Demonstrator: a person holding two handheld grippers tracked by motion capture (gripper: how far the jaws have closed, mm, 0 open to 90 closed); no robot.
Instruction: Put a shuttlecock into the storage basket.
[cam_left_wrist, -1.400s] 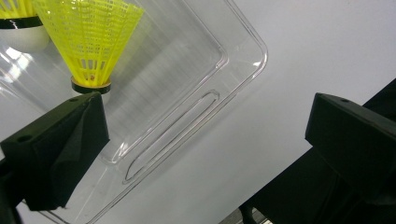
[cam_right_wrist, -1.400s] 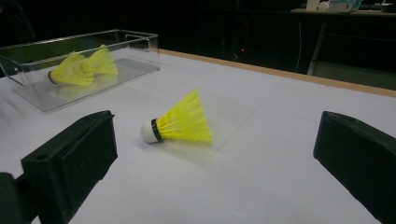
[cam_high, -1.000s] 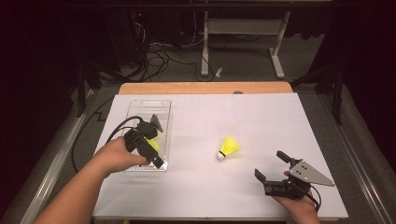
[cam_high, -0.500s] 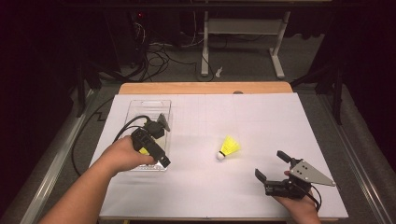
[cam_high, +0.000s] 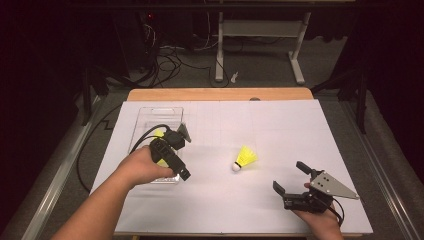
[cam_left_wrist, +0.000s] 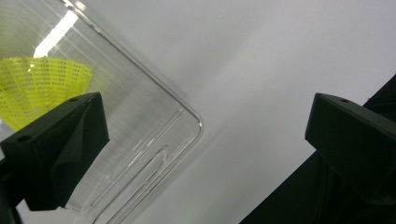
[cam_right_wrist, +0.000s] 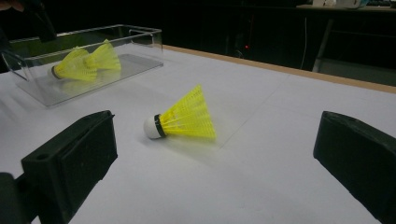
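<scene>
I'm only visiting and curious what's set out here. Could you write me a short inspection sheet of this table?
Surface: white table with a wooden far edge.
Job's things: clear tray holding two yellow shuttlecocks; a third shuttlecock lying on its side on the table.
Clutter: nothing seen.
Grippers: left gripper open over the tray's corner; right gripper open, facing the loose shuttlecock, apart from it.
Cables: black cable trailing from the left gripper; more on the floor.
Surroundings: dark room, white metal frame behind.
</scene>
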